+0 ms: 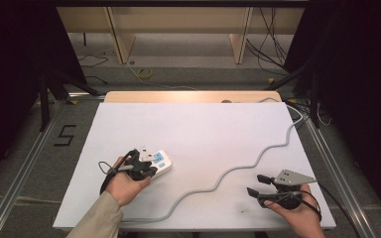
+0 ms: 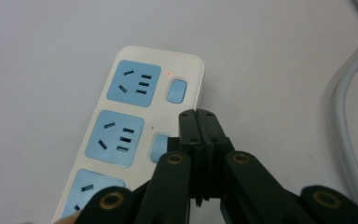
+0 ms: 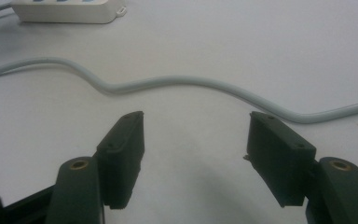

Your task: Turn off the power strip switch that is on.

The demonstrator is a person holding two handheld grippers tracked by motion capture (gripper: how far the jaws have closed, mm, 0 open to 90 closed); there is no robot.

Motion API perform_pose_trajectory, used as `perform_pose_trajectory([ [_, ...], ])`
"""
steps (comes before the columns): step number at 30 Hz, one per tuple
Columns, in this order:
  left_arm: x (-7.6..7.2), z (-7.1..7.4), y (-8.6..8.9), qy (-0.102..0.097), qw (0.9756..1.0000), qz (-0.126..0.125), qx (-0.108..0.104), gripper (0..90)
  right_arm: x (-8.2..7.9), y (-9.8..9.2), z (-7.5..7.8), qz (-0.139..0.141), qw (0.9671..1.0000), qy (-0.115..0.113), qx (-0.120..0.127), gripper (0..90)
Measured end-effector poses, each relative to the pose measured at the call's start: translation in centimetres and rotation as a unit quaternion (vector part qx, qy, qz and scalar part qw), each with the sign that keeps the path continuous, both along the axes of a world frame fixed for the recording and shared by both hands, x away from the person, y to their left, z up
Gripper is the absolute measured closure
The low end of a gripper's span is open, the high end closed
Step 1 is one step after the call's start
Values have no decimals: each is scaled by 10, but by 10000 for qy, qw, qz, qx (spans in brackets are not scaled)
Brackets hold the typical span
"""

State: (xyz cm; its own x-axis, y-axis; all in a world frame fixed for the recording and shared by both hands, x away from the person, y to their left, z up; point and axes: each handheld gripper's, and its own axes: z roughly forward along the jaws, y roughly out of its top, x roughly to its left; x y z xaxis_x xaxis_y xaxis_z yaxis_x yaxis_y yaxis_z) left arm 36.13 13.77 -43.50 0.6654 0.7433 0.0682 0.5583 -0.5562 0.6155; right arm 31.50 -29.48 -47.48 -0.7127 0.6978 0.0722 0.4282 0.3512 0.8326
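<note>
Left gripper (image 2: pixel 198 116): jaws pressed together with nothing between them, tips poised over the white power strip (image 2: pixel 135 121) at its button side, between the upper switch button (image 2: pixel 176 90) and the lower switch button (image 2: pixel 160 147); whether the tips touch the casing cannot be told. A small red indicator light (image 2: pixel 168 73) glows beside the upper button. The blue socket faces hold no plugs. In the high view the left gripper (image 1: pixel 146 166) lies over the near-left part of the white table top (image 1: pixel 203 129), the strip (image 1: pixel 159 162) partly under it.

Right gripper (image 3: pixel 196 140): jaws spread wide, holding nothing, above bare table surface; in the high view the right gripper (image 1: pixel 255 186) sits near the front right corner, well apart from the strip.

The grey cable (image 1: pixel 238 166) snakes from the front edge, between the two grippers, to the far right corner. Open surface extends across the far half of the table; a wooden strip (image 1: pixel 188 96) borders its far edge.
</note>
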Motion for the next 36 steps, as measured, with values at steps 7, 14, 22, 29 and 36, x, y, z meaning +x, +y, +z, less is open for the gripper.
perform_pose_trajectory([
  [7, 5, 0, -3, 34, 10000, -6, 43, 899, 0, 0, 0, 1, 10000, 5, -2, 376],
  [14, 10, 0, -7, 67, 9999, -8, 91, 899, 0, 0, 0, -3, 10000, 1, -1, 376],
  [22, 15, 0, -11, 92, 9998, -20, 162, 899, 0, 0, 0, -9, 10000, 4, 2, 376],
  [29, 18, 0, -14, 107, 9997, -32, 201, 899, 0, 0, 0, -5, 10000, -4, 2, 376],
  [36, 21, 0, -17, 145, 9996, -26, 249, 899, 0, -1, 0, 2, 10000, -8, -3, 376],
])
